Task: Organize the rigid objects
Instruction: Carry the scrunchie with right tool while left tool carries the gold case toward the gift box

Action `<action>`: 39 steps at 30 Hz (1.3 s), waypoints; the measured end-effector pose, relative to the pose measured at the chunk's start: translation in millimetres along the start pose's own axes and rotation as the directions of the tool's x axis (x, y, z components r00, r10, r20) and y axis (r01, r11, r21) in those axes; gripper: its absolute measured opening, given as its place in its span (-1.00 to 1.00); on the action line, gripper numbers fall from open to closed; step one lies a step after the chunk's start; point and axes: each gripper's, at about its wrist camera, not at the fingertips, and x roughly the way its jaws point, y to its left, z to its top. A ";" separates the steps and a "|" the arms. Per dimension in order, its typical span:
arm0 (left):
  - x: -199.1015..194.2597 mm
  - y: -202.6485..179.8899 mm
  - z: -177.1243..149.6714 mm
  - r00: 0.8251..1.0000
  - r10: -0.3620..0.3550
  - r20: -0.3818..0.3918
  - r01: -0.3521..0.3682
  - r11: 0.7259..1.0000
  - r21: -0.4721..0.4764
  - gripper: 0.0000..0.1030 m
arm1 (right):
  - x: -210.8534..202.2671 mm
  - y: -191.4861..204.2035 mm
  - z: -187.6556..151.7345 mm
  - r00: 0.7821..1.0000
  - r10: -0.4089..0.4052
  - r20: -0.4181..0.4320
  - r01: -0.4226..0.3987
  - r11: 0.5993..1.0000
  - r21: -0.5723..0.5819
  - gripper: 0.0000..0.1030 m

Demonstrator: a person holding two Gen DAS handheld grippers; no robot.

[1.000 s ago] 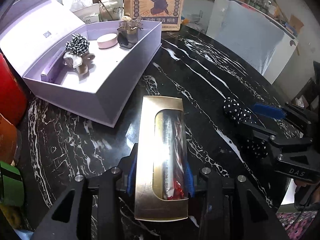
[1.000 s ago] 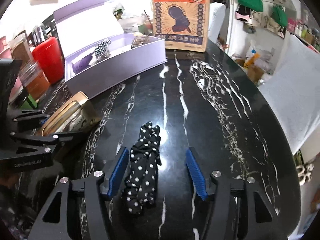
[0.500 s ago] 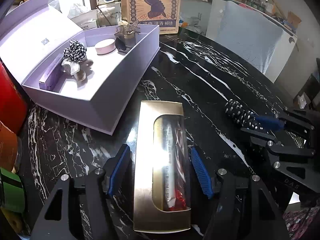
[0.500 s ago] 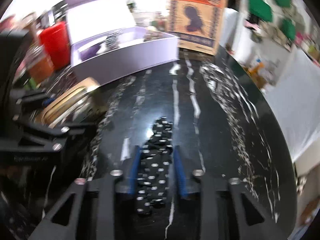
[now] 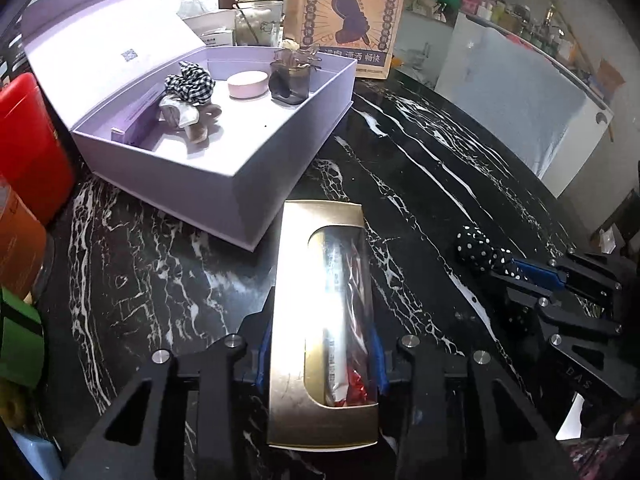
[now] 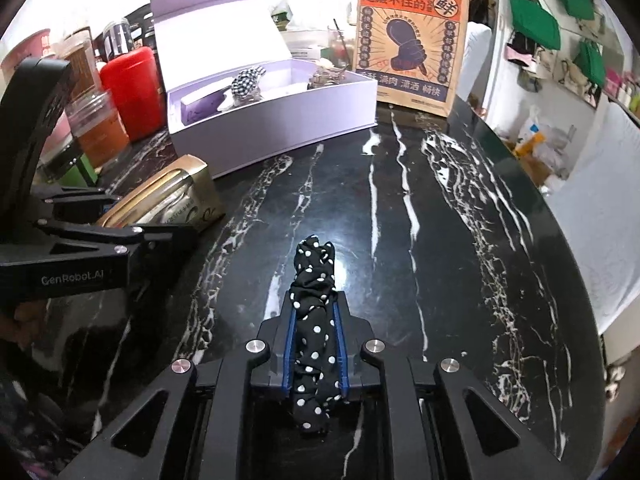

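at the left edge of the desk (image 5: pixel 460 184) stand a red canister (image 5: pixel 28 148) and an orange jar (image 6: pixel 98 128). just right of them, toward the far edge, sits the open lilac box (image 5: pixel 224 196), lid tipped back; inside lie a checked scrunchie (image 5: pixel 192 82), a pink round tin (image 5: pixel 247 84) and a dark glass pot (image 5: pixel 290 80). a brown paper bag (image 6: pixel 410 36) stands upright behind the box's far right corner.

near the front edge, just in front of the box, the gold windowed box (image 5: pixel 324 320) lies lengthwise between the left tongs (image 5: pixel 320 356). half a second ago the blue pads stood clear of it on both sides; the jaws have just been closing and the pads now press on its long sides, so the left tongs are clamped on it. the gold box keeps its place and heading on the marble.

further right, well apart from the gold box, the polka-dot scrunchie (image 6: pixel 314 320) lies on the desk. a second ago the right tongs (image 6: pixel 314 340) stood wide apart around it; now they are squeezed tight on the fabric, which is bunched into a narrow strip, its far end poking out beyond the tips.
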 end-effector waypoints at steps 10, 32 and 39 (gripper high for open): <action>-7.6 -3.0 -3.9 1.000 -0.008 0.002 0.008 1.000 -0.010 -0.28 | -4.8 5.1 3.8 0.999 0.045 0.018 -0.045 0.999 0.014 -0.69; -38.8 -13.5 1.6 0.998 -0.006 0.062 0.007 1.000 -0.018 -0.28 | -22.4 12.7 9.7 0.994 0.090 0.057 -0.093 0.994 0.057 -0.69; -50.4 -9.7 12.9 0.995 0.017 0.095 -0.015 1.000 -0.026 -0.28 | -28.9 19.0 24.1 0.992 0.104 0.075 -0.105 0.995 0.001 -0.69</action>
